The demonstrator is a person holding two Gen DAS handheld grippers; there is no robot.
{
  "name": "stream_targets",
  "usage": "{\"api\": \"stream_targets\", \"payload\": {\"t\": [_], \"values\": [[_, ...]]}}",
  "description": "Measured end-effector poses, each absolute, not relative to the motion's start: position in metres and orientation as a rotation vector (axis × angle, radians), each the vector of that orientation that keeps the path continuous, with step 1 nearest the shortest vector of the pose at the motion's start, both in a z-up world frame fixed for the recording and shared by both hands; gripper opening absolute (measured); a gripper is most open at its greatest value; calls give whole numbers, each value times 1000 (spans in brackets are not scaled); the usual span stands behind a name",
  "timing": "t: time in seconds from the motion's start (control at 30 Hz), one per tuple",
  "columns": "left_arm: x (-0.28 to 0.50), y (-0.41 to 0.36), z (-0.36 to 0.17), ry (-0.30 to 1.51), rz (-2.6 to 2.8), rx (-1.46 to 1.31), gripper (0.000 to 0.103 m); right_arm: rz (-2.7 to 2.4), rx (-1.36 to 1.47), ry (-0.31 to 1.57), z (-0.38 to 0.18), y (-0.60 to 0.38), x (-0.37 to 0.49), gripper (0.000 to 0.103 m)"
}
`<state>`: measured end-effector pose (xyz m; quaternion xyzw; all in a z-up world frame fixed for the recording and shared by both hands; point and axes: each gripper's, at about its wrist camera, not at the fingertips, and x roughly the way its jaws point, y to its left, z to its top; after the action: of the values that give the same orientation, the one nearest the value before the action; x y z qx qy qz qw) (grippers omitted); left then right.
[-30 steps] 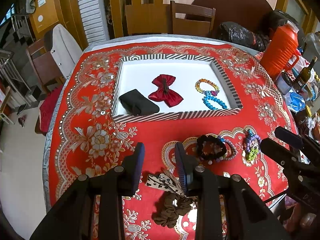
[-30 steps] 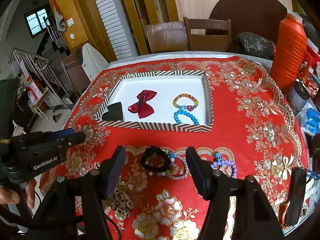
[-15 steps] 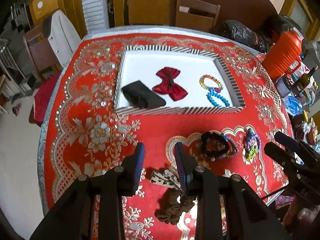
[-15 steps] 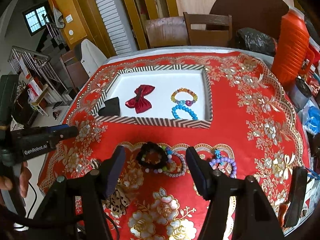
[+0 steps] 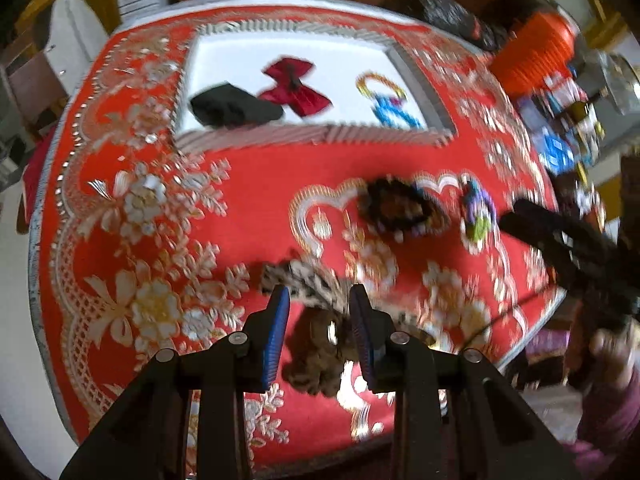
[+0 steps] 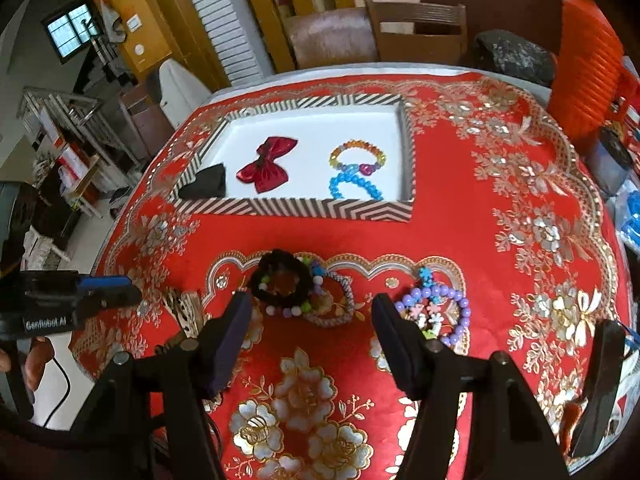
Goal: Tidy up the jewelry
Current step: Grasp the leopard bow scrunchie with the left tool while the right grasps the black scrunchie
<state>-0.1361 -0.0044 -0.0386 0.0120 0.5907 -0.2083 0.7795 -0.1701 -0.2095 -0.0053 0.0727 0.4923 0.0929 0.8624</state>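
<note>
A striped tray [image 6: 304,208] holds a black cloth [image 6: 206,182], a red bow [image 6: 264,166] and two bead bracelets [image 6: 356,168]. On the red cloth lie a black bead bracelet [image 6: 282,280] over a woven one, a purple bead bracelet [image 6: 436,308], a leopard-print hair clip [image 5: 304,284] and a brown scrunchie [image 5: 316,356]. My left gripper [image 5: 318,304] is open, low over the hair clip and scrunchie. My right gripper [image 6: 312,312] is open and empty above the cloth, just short of the bracelets. The left view is blurred.
An orange jug [image 6: 588,68] and bottles stand at the table's right edge. A black bag [image 6: 512,56] lies at the back. Wooden chairs [image 6: 416,28] stand behind the table. The table's front edge [image 5: 516,348] is close below the scrunchie.
My left gripper has dropped down and forward over the hair clip and scrunchie. My right gripper has barely moved.
</note>
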Motion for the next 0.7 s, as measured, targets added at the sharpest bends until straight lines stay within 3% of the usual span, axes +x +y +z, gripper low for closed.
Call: {"api": "stream_targets", "payload": {"t": [0.27,0.33,0.4,0.53,0.6,0.7], "values": [[-152,-7,-76,1379,-487,68,18,288,17,1051,-29,-185,-138,62],[-155,-11,-82,1387,-492,81,19,305,-17,1079,-38,-179,-128,53],[-156,-14,-87,1393,-487,87,19,325,-53,1099,-45,-174,-122,35],[-155,-19,-98,1408,-465,83,19,352,-107,1126,-58,-164,-112,30],[-154,-20,-102,1410,-453,78,19,364,-127,1137,-63,-160,-109,16],[-152,-18,-106,1411,-463,20,18,364,-115,1151,-67,-162,-106,5]]}}
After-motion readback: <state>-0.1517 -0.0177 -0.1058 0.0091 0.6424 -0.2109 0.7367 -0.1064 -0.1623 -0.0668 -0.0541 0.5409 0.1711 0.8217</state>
